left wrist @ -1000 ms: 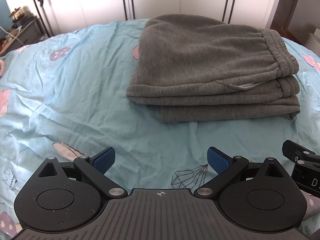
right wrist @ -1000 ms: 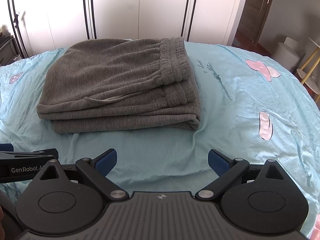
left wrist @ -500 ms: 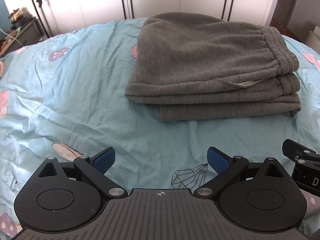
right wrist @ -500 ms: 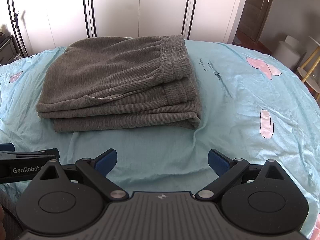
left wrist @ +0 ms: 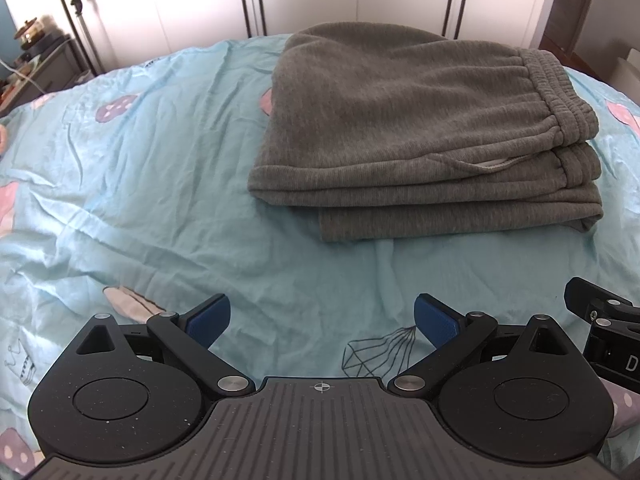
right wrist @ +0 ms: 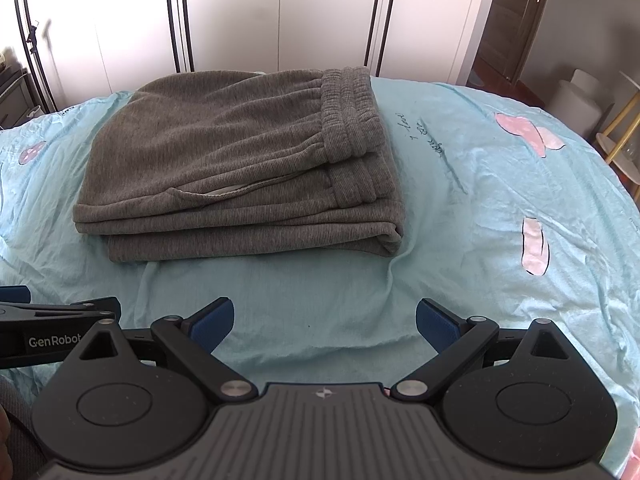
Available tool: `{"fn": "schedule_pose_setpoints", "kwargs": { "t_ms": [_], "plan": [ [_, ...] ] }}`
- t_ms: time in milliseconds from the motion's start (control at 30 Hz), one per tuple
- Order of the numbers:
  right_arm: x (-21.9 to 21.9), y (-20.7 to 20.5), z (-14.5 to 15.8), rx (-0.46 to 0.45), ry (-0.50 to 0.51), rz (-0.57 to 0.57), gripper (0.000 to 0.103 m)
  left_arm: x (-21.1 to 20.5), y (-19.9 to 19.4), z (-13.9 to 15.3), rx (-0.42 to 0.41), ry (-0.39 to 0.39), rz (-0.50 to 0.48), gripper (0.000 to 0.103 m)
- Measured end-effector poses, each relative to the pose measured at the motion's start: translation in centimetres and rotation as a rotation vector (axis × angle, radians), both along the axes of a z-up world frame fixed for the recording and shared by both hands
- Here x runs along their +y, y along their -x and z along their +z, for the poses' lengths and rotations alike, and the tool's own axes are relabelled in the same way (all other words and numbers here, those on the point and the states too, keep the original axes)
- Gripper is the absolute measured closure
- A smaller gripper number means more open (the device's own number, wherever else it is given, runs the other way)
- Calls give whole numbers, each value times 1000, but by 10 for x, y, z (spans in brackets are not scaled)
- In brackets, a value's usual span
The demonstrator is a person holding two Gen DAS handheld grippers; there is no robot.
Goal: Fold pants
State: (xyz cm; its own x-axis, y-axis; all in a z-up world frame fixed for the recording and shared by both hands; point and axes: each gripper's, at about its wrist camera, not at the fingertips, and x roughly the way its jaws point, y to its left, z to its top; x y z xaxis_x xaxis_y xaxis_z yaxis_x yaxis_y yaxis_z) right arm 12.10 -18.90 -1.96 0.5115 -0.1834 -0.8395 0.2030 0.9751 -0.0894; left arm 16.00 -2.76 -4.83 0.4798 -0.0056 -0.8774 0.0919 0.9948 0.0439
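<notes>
The pants [left wrist: 424, 132] are seen stacked, folded, on the far bed [left wrist: 140, 184], both grippers [left wrist: 322, 318] [right wrist: 325, 318] held near with jaws spread and empty; folding is judged finished.

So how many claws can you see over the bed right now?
2. The left claw hangs open over the blue sheet, near the folded pants; the right claw sits open beside it.

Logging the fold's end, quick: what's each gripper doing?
Left gripper: open, holding nothing.
Right gripper: open, holding nothing, short of the folded grey sweatpants.
</notes>
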Motion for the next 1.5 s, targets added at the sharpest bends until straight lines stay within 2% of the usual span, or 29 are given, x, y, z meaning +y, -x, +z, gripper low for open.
{"fn": "schedule_pose_setpoints", "kwargs": {
  "t_ms": [1500],
  "plan": [
    [-1,0,-2,6,-8,7,5,-1,-1,-4,8,-6,-11,2]
  ]
}}
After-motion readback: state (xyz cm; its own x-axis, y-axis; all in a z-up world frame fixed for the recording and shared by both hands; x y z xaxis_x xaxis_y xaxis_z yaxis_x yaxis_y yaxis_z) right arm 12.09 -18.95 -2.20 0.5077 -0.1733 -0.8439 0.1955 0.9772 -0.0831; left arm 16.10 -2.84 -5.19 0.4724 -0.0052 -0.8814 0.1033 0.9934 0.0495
